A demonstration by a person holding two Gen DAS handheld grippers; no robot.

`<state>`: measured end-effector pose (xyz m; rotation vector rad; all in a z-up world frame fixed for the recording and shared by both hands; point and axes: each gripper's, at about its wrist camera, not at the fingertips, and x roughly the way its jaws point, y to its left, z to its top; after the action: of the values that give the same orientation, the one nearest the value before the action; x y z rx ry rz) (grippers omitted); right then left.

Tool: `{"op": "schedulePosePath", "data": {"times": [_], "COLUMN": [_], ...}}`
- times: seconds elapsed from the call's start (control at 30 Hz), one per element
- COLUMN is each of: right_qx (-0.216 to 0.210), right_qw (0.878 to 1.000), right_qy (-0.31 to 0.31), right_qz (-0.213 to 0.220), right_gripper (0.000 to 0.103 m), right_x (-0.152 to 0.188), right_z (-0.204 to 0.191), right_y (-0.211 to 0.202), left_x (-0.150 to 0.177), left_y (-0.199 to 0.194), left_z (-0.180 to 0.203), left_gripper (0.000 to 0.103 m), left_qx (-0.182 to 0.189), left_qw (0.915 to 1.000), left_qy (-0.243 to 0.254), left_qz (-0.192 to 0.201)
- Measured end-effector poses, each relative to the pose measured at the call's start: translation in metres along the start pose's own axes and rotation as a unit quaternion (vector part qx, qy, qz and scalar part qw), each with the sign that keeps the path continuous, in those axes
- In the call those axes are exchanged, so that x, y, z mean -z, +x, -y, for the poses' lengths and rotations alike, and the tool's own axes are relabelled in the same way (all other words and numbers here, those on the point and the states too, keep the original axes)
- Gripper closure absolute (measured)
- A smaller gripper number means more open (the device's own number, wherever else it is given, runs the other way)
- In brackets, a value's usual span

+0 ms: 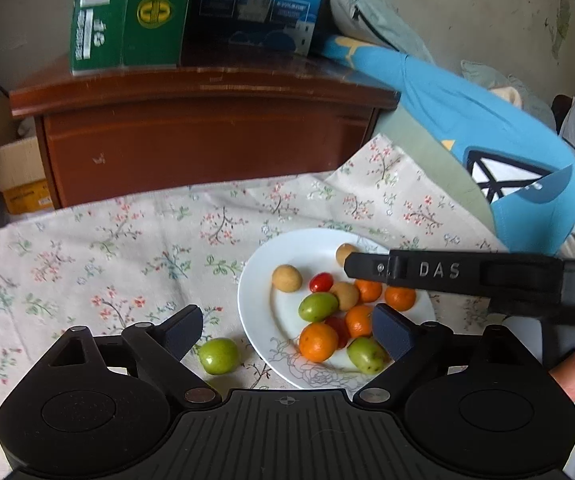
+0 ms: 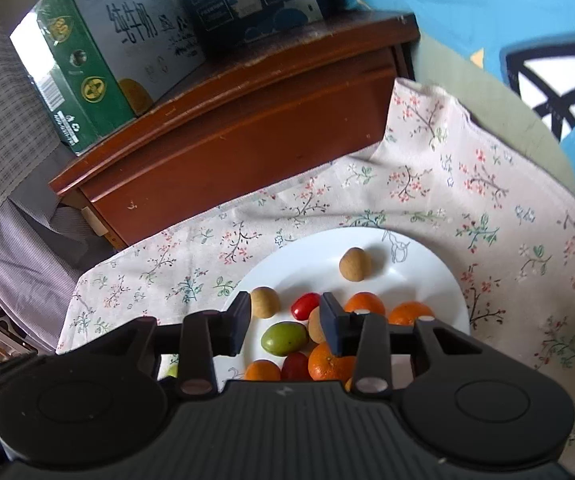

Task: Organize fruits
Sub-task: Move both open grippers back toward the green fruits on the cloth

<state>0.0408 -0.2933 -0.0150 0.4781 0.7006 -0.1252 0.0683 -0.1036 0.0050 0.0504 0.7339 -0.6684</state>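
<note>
Left gripper (image 1: 287,332) jaws spread wide, empty, over white plate (image 1: 255,312); 1 green fruit (image 1: 219,356) just off plate. Right gripper (image 2: 285,322) jaws part-open, empty, over plate.

Left of the plate (image 1: 255,312) the floral cloth (image 1: 99,248) lies open, save one green fruit (image 1: 219,356). The wooden cabinet (image 1: 207,136) blocks passage behind; fruit crowds the plate.

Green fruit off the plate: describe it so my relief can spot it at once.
Find the white plate on the floral cloth. Just off its left rim, on the cloth, lies one green fruit. Every other fruit, including two more green ones, sits on the plate.
</note>
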Motion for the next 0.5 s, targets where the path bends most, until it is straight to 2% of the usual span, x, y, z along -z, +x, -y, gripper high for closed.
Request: {"op": "schedulePosePath", "data": {"times": [0.13,0.3,0.4,0.5], "right_qx": [0.006,-0.009,-0.018,-0.02], "right_qw": [1.0,0.999,0.999,0.999], "right_qy": [0.003,0.027,0.039,0.04], "right_qz": [0.008,0.019,0.018,0.011], "right_gripper": [0.051,0.05,0.05,0.049], "right_x": [-0.001,-0.001,-0.001,0.002], "right_z": [-0.003,0.0,-0.002,-0.007], "right_y": [-0.014,-0.031,-0.035,-0.034], "left_x": [-0.015,-0.032,-0.036,-0.036], "left_y": [-0.024,-0.044,-0.046,-0.04], "left_z": [-0.001,-0.02,-0.037,-0.057], "left_gripper": [0.007,0.005,0.005,0.005], "left_qx": [0.004,-0.009,-0.033,-0.051], "left_qw": [0.9999,0.9995,0.9987,0.9983], "left_qy": [0.008,0.014,0.008,-0.014], "left_qz": [0.006,0.028,0.038,0.027]}}
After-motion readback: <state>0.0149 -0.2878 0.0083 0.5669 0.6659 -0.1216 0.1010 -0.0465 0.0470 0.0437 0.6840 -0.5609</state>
